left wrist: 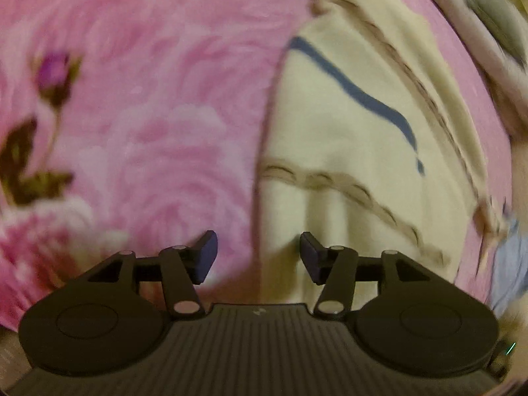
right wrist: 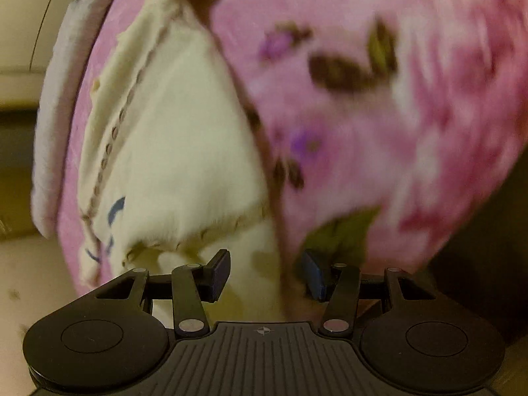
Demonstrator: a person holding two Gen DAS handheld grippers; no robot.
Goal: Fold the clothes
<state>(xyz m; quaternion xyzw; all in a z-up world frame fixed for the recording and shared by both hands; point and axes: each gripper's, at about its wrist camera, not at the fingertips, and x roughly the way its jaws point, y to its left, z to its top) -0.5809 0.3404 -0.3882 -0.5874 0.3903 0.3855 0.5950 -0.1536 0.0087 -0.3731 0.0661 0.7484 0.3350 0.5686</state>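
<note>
Motion blur smears the flowered pink bedspread (right wrist: pixel 412 115) in the right wrist view. The cream garment (left wrist: pixel 346 138) is cut off at the top edge in the left wrist view, its far end hidden. A pale blue patch (left wrist: pixel 511 264) at the right edge cannot be identified.

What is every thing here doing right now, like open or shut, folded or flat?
Left tongs: open, nothing pinched, over the cloth's edge.
Right tongs: open, nothing pinched, over the cloth's other edge.
Cream cloth: lying on the blanket, partly folded, a bit wrinkled.
Pink flowery blanket: spread out under the cloth.
</note>
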